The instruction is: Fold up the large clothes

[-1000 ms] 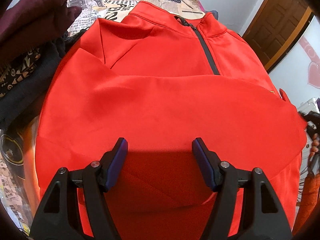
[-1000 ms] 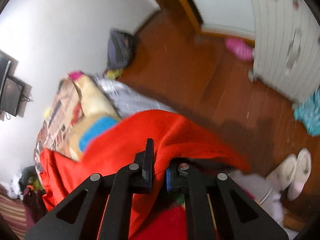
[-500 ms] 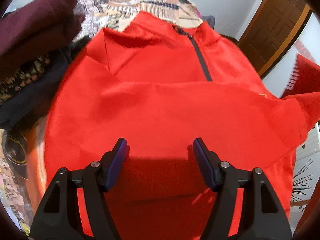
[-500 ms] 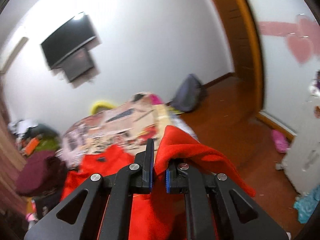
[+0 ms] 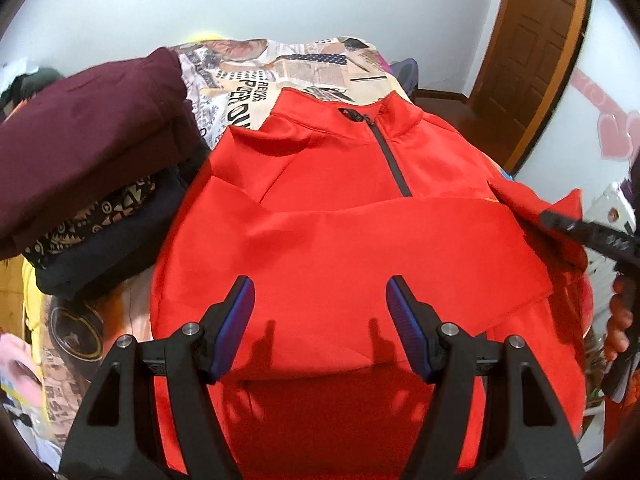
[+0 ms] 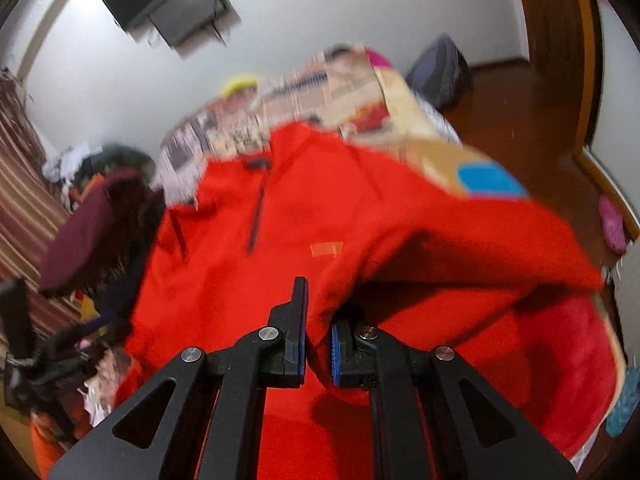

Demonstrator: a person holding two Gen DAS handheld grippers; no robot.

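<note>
A large red fleece pullover (image 5: 340, 208) with a dark half zip lies face up on the bed, its lower part folded up across the chest. My left gripper (image 5: 322, 320) hovers open above the folded hem, nothing between its blue pads. My right gripper (image 6: 318, 344) is shut on the red sleeve (image 6: 460, 248), which it holds lifted over the pullover's (image 6: 248, 272) right side. In the left wrist view that sleeve (image 5: 536, 212) hangs raised at the right edge, with the right gripper's black finger (image 5: 592, 232) and a hand (image 5: 620, 320) behind it.
A pile of folded clothes, maroon on top (image 5: 88, 140) and dark patterned below, sits left of the pullover. The bed carries a newspaper-print cover (image 5: 288, 64). A wooden door (image 5: 532, 56) and brown floor lie to the right; a wall screen (image 6: 168, 4) hangs beyond the bed.
My right gripper has swung from the bed's edge to over the pullover, carrying the sleeve up and inward. My left gripper has risen and drawn back, still open.
</note>
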